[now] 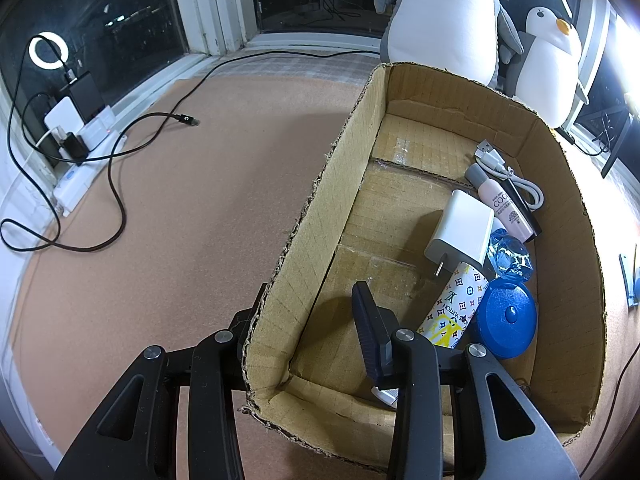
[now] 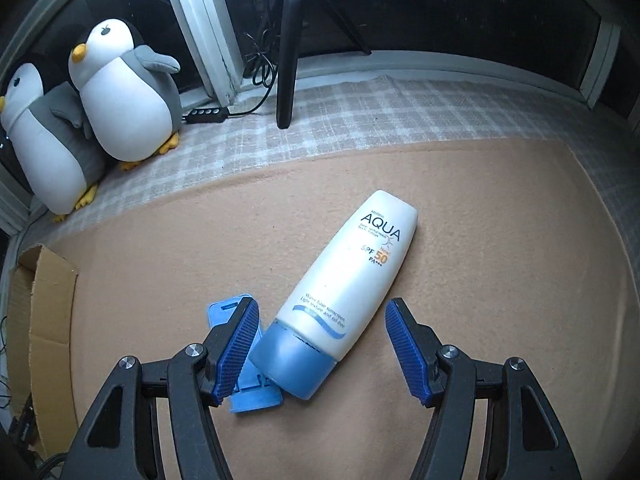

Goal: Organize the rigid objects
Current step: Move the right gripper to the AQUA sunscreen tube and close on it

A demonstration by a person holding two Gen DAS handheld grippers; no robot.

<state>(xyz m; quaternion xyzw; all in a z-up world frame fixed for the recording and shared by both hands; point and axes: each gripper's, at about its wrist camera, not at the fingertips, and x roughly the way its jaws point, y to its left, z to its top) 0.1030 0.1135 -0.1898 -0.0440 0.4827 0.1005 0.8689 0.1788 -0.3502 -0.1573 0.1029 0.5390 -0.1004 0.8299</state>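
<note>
Left view, left to right. Cables (image 1: 112, 184) and a power strip (image 1: 76, 178) lie along the window edge on the tan mat (image 1: 192, 200). Left gripper (image 1: 304, 320): its fingers straddle the near left wall of the cardboard box (image 1: 320, 216), one finger outside and one inside; whether they pinch the wall cannot be told. In the box, at its right side: white charger (image 1: 460, 230), patterned tube (image 1: 452, 308), blue round case (image 1: 506, 320), crumpled blue wrapper (image 1: 510, 256), pink bottle (image 1: 500, 200), white USB cable (image 1: 504, 168). Two plush penguins (image 1: 548, 64) stand behind.

Right view, left to right. Box corner at far left edge. Small blue plastic piece (image 2: 244, 392) flat on the mat, touching the cap of the sunscreen bottle (image 2: 352, 280) and partly under the left finger. Right gripper (image 2: 320, 348): spread wide, holding nothing, fingers either side of the bottle's cap end.

Handling, sunscreen bottle: lying on its side, cap toward the gripper, well apart from the box. Likely light, with a smooth glossy shell (may slip and may give a little under pressure). Best hold appears to be across the lower body just above the blue cap, where it is widest.
</note>
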